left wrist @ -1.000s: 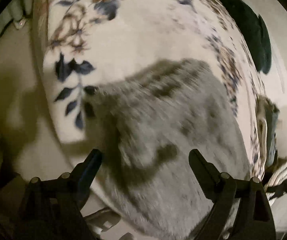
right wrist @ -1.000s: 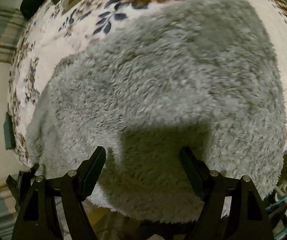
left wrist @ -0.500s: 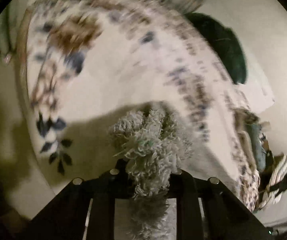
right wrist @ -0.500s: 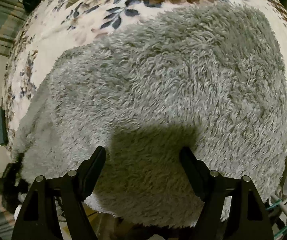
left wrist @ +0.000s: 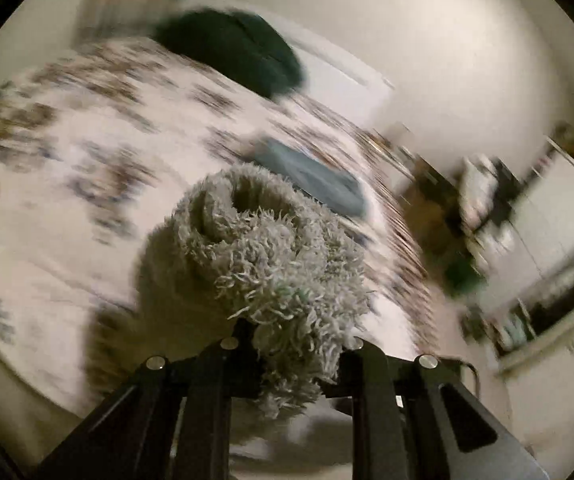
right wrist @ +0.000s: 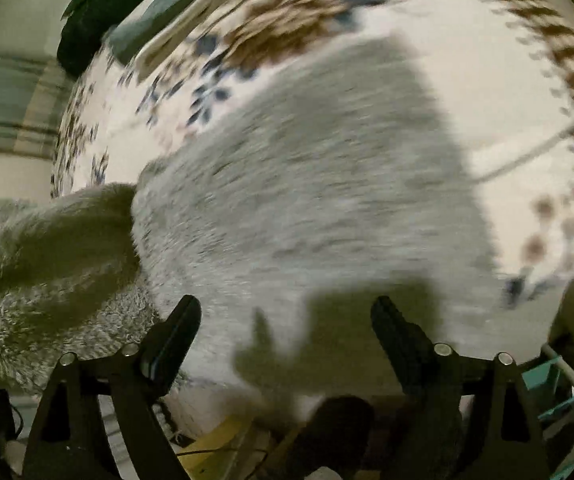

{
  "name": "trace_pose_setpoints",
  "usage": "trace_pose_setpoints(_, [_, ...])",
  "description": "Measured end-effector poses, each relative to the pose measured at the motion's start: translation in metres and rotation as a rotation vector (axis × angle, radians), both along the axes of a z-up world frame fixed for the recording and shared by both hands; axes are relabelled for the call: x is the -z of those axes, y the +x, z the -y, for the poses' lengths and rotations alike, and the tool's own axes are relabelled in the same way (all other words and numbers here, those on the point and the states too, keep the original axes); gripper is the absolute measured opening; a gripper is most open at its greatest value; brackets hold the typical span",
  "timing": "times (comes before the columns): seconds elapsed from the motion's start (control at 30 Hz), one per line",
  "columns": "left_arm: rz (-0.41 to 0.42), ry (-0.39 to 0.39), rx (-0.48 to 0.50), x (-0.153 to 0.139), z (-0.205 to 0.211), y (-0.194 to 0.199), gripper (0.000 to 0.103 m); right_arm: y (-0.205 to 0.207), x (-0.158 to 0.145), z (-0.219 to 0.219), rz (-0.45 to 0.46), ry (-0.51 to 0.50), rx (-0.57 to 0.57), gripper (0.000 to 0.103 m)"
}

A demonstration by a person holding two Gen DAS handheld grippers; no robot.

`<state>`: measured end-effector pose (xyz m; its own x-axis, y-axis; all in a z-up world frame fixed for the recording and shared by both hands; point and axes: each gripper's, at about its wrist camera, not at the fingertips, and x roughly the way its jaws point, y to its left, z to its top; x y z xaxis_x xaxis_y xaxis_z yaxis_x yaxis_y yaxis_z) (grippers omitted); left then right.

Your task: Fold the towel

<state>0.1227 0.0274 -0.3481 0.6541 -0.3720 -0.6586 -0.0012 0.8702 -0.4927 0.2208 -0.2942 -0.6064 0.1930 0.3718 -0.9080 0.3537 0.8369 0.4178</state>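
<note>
Currently, my left gripper (left wrist: 295, 332) is clamped on a bunched corner of the shaggy grey long-pile towel (right wrist: 319, 184), and the pinched cloth curls up ahead of the jaws toward 12 o'clock in the left wrist view. My right gripper (right wrist: 285, 332) is spread wide and holds nothing; it hovers over the towel's near edge. The rest of the towel lies on the floral-printed white bed cover (right wrist: 487, 64), filling the centre of the right wrist view, with the raised flap at 9 o'clock.

Handling notes: I judge the towel light, fully limp and thick. It will sag and roll rather than hold a crease. The deep pile compresses, so a shallow pinch may slip off. Take hold at a corner or hem, with the fabric seated deep between the jaws. The free near corner, toward 5 o'clock in the right wrist view, appears the suitable grasp point for my right gripper.
</note>
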Motion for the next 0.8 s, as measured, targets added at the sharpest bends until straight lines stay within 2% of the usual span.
trace_pose_setpoints(0.17, [-0.084, 0.002, 0.192, 0.036, 0.11, 0.01, 0.015, -0.029, 0.001, 0.081, -0.052, -0.058, 0.101, 0.102])
trace_pose_setpoints(0.27, [-0.159, 0.066, 0.267, 0.071, 0.161, 0.018, 0.016, -0.043, 0.004, 0.123, -0.063, -0.1, 0.142, 0.102])
trace_pose_setpoints(0.3, [-0.194, 0.096, 0.291, 0.085, 0.174, 0.021, 0.021, -0.047, 0.004, 0.137, -0.062, -0.114, 0.153, 0.102])
trace_pose_setpoints(0.37, [-0.309, 0.149, 0.343, 0.115, 0.197, 0.031, 0.023, -0.054, 0.005, 0.16, -0.059, -0.125, 0.166, 0.103])
trace_pose_setpoints(0.4, [-0.337, 0.168, 0.352, 0.121, 0.202, 0.034, 0.028, -0.056, 0.004, 0.169, -0.05, -0.127, 0.171, 0.102])
trace_pose_setpoints(0.47, [-0.346, 0.176, 0.366, 0.122, 0.204, 0.037, 0.056, -0.06, -0.002, 0.182, -0.022, -0.122, 0.177, 0.102])
trace_pose_setpoints(0.5, [-0.338, 0.153, 0.376, 0.115, 0.203, 0.036, 0.084, -0.062, -0.005, 0.191, -0.008, -0.111, 0.177, 0.102])
trace_pose_setpoints(0.53, [-0.333, 0.138, 0.372, 0.109, 0.198, 0.036, 0.098, -0.062, -0.009, 0.194, 0.01, -0.097, 0.182, 0.102])
trace_pose_setpoints(0.63, [-0.293, 0.072, 0.349, 0.079, 0.173, 0.028, 0.098, -0.052, -0.019, 0.196, 0.062, -0.012, 0.188, 0.102])
trace_pose_setpoints(0.7, [-0.284, 0.057, 0.3, 0.059, 0.143, 0.026, 0.098, -0.032, -0.022, 0.18, 0.09, 0.04, 0.174, 0.102])
trace_pose_setpoints(0.73, [-0.274, 0.059, 0.268, 0.051, 0.13, 0.023, 0.098, -0.022, -0.024, 0.17, 0.109, 0.08, 0.145, 0.102])
trace_pose_setpoints(0.8, [-0.283, 0.113, 0.169, 0.043, 0.091, 0.023, 0.098, -0.005, -0.024, 0.146, 0.135, 0.131, 0.083, 0.102])
